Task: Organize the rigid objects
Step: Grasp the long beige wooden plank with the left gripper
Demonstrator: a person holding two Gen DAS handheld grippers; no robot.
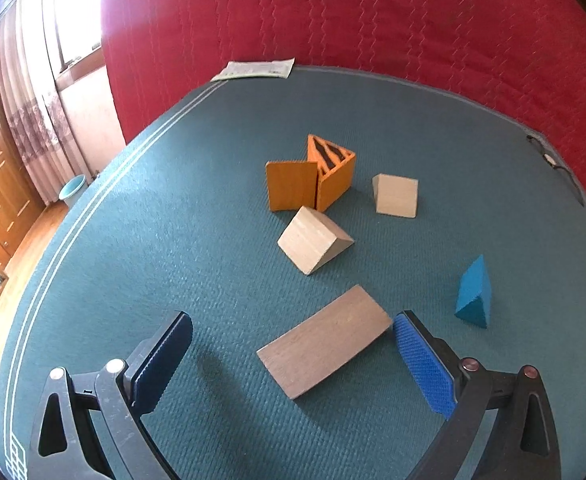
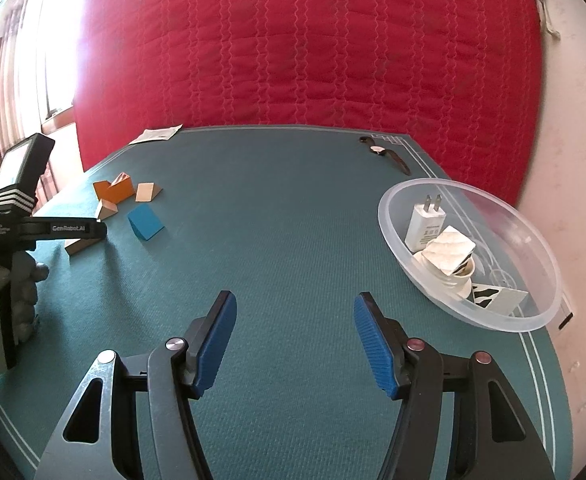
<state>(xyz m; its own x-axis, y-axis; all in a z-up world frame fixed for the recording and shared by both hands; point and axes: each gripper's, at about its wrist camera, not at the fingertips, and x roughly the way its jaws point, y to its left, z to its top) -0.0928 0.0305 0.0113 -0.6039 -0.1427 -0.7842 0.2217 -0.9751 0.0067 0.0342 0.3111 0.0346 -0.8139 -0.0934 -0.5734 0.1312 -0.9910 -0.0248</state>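
Judging by the clear bowl [image 2: 413, 200] at the table's right edge, I'm partway through: it already holds a white charger [image 2: 423, 222], a pale block [image 2: 451, 255] on a white cup [image 2: 459, 280], and a zebra-patterned piece [image 2: 493, 297]. Well away from the bowl, on the far left side of the green mat [image 1: 213, 208], six blocks remain — two orange ones [image 1: 291, 190], two pale wedges [image 1: 313, 244], a blue wedge [image 1: 473, 294] and the flat wooden plank [image 1: 323, 340].

My left gripper [image 1: 293, 360] is spread wide, gripping nothing, with the plank lying between its fingers, the right pad [image 1: 423, 364] just beside the plank's end. My right gripper [image 2: 295, 340] hangs released and empty, near the bowl.
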